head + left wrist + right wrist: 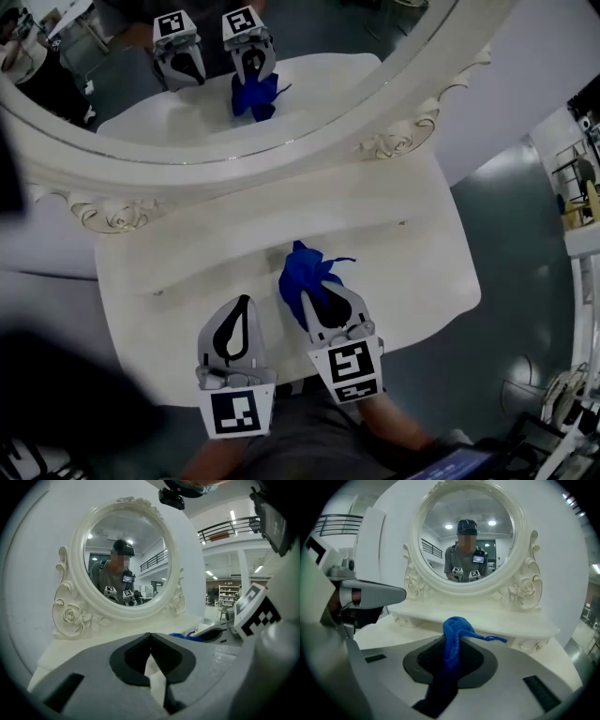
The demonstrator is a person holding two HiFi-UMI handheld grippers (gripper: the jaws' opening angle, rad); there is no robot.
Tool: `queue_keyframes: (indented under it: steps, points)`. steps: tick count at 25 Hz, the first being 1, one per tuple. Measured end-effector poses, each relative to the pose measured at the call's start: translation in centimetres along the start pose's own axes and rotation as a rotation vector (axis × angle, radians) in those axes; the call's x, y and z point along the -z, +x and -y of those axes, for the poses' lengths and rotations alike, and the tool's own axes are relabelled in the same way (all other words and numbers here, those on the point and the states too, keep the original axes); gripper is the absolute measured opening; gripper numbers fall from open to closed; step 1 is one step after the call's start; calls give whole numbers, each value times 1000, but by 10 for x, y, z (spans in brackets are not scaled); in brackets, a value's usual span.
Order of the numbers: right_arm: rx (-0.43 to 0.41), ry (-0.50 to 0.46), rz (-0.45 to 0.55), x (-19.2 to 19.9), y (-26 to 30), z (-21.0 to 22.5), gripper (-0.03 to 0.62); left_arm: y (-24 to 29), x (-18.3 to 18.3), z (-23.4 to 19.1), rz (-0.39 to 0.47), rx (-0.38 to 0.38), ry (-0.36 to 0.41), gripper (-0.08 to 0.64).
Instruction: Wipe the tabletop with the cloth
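My right tool (309, 298) is clenched on the blue cloth (302, 270), bunched over the counter's (169, 309) near middle. My left tool (244, 305) is closed and empty. I'd press the cloth flat, then sweep evenly.

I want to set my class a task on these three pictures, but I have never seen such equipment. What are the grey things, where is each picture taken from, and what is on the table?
There is no robot here: a person holds a two-jaw gripper in each hand, and the marker cubes are part of them. The head view comes from a camera on the person's head, looking down. The other two come from cameras riding on each gripper, looking along its jaws. The left gripper is shut and empty. The right gripper is shut on a blue cloth over the white tabletop. Behind stands an oval mirror, reflecting the person and both grippers.
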State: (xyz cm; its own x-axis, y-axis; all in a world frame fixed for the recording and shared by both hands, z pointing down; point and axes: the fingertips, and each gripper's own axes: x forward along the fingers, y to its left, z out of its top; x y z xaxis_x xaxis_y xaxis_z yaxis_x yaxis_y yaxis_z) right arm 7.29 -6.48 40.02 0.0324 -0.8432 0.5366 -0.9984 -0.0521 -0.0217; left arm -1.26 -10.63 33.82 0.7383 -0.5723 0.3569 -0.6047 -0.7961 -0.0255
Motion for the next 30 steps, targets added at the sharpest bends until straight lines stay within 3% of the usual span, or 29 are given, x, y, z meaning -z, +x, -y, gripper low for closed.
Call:
queue_keyframes:
  steps: [9, 14, 22, 30]
  points:
    - [-37, -110, 177, -102, -4, 8, 66, -4, -63, -20, 126, -99, 0, 15]
    - [-92, -170, 219, -135, 13, 1, 66, -9, -73, -44, 150, -189, -17, 15]
    - [-193, -225, 127, -123, 69, -6, 66, 1, -53, -69, 81, -292, -103, 15]
    - [-252, -299, 11, -107, 106, -7, 66, 13, -45, -73, 11, -331, -149, 15]
